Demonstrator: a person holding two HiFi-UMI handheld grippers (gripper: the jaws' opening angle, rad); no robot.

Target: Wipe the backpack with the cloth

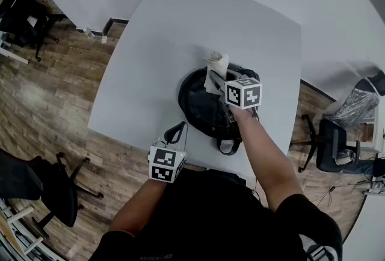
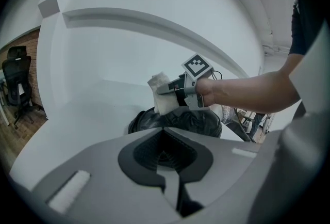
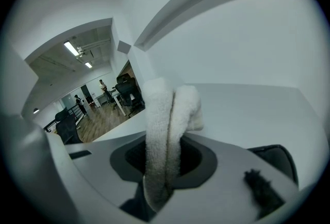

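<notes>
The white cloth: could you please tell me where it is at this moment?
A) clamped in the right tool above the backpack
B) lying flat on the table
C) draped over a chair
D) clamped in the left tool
A: the right gripper view shows the cloth pinched in the right tool, which is held over the backpack.

A pale grey square table point(image 1: 180, 31) fills the middle of my head view, standing on a wood-plank floor point(image 1: 60, 91). A black backpack point(image 1: 198, 103) lies on it, right of centre, near the lower edge, one strap point(image 1: 174, 132) reaching that edge.
</notes>
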